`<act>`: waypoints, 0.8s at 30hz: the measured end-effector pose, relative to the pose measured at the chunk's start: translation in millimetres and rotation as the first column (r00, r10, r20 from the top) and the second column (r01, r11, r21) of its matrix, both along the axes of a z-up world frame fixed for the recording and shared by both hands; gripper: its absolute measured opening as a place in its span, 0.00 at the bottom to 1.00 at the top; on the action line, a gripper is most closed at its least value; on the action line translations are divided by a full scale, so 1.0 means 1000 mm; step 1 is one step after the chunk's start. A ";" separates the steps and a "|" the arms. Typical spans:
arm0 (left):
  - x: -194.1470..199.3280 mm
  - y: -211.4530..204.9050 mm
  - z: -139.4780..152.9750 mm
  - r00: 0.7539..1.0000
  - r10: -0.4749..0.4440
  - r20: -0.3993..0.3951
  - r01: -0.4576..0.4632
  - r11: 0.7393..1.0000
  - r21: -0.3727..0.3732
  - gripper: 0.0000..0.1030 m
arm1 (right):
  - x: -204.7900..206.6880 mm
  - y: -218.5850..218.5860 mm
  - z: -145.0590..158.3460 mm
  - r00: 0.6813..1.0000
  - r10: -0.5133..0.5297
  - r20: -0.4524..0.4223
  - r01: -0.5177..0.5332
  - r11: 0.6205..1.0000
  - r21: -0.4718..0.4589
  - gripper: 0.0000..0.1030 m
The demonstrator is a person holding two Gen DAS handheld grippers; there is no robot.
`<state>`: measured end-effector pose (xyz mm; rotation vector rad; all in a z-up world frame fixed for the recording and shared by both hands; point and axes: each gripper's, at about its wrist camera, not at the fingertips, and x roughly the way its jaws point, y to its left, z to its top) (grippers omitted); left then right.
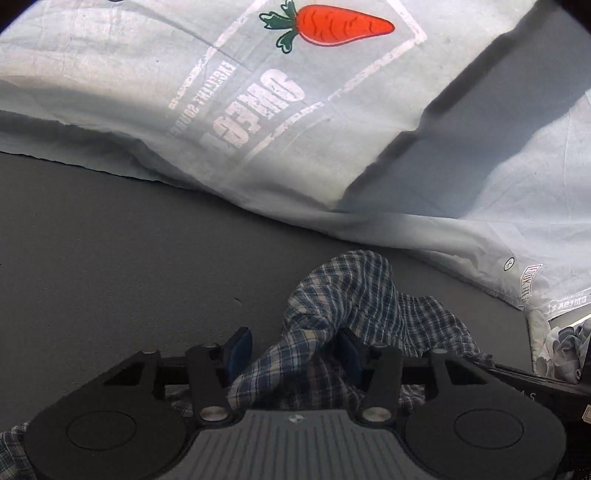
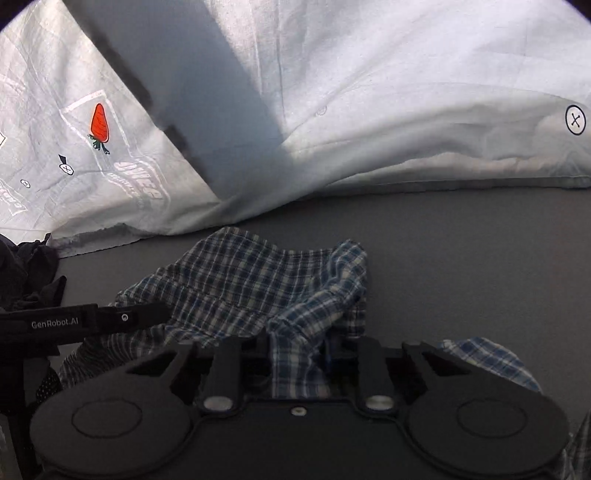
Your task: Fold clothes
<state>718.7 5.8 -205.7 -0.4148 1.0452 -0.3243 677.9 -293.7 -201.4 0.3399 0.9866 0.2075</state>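
We find both grippers clamped on one garment. The left gripper [image 1: 293, 349] pinches a bunched fold of the blue-and-white plaid garment [image 1: 354, 295] between its blue pads [image 1: 240, 345]. The right gripper [image 2: 297, 350] likewise grips a raised ridge of the same plaid garment [image 2: 240, 280]. The cloth lies crumpled on the dark grey surface [image 1: 110, 240], near the grippers. Beyond it, on the far side, lies a pale sheet [image 1: 129, 74] printed with an orange carrot [image 1: 340, 26]. A dark heap of clothing [image 2: 26, 273] sits at the left edge of the right wrist view.
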 end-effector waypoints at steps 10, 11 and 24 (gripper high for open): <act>0.034 -0.020 0.034 0.972 0.030 0.233 -0.067 0.986 0.152 0.07 | 0.045 0.035 0.035 0.950 0.141 0.277 -0.075 0.969 -0.236 0.07; 0.037 -0.024 0.024 0.976 0.021 0.215 -0.063 0.980 0.187 0.07 | 0.051 0.038 0.028 0.954 0.144 0.262 -0.076 0.965 -0.251 0.08; -0.038 -0.009 0.049 0.938 0.097 0.333 -0.206 0.928 0.310 0.82 | -0.029 0.002 0.057 0.946 -0.011 0.324 0.088 0.971 -0.224 0.83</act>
